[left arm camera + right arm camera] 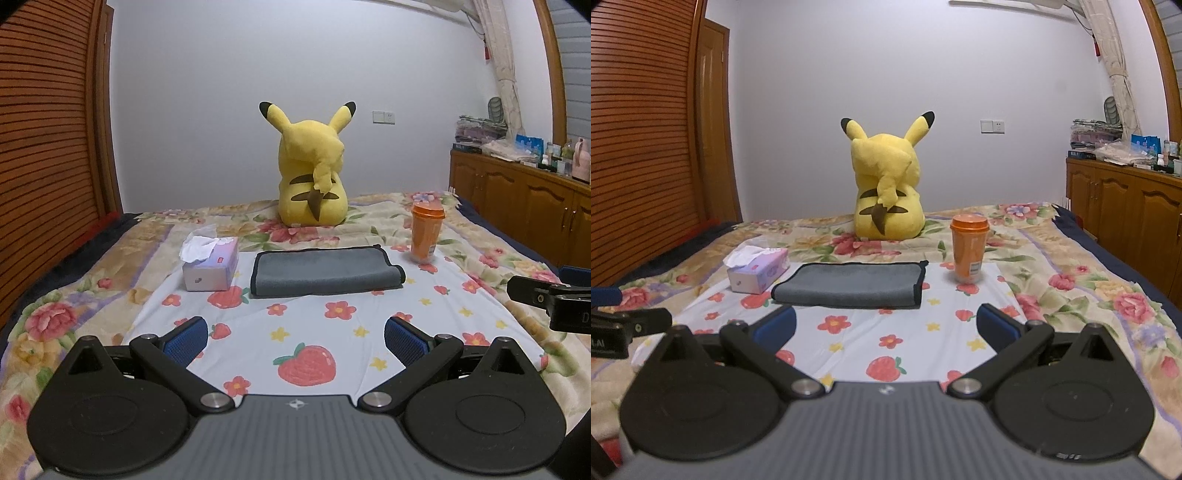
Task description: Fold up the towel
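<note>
A grey towel with a black hem (325, 272) lies folded flat on the white strawberry-print cloth (314, 332) on the bed; it also shows in the right wrist view (851, 285). My left gripper (295, 338) is open and empty, hovering above the cloth a short way in front of the towel. My right gripper (885, 324) is open and empty, also in front of the towel. Each gripper shows at the edge of the other's view, the right one (550, 297) and the left one (624, 325).
A tissue box (211, 266) stands left of the towel, an orange cup with a lid (425, 232) right of it. A yellow plush toy (314, 166) sits behind. A wooden cabinet (524, 203) stands along the right wall and a slatted wooden panel (48, 147) on the left.
</note>
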A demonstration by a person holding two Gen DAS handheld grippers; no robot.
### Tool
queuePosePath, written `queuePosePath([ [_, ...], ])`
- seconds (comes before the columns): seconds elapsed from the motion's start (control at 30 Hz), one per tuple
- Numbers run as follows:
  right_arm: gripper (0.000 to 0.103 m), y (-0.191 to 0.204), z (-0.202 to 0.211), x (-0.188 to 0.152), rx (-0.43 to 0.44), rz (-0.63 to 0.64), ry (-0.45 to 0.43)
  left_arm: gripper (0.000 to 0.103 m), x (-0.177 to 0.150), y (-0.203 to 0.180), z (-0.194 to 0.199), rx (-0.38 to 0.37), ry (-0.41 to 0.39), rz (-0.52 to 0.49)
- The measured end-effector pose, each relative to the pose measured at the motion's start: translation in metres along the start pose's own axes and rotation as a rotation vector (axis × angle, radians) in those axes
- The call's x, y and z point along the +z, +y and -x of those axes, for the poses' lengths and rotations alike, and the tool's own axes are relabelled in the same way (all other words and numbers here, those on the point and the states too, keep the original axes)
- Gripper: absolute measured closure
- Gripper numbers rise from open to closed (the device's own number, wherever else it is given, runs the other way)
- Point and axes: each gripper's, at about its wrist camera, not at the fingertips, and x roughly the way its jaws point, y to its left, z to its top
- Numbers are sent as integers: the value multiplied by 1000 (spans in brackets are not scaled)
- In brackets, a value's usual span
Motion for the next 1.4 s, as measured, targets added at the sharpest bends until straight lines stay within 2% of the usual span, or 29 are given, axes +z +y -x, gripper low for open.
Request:
queuePosePath([
  [1.4, 0, 0, 0, 0, 0, -1, -1, 0, -3, -2, 0, 4, 5, -4],
])
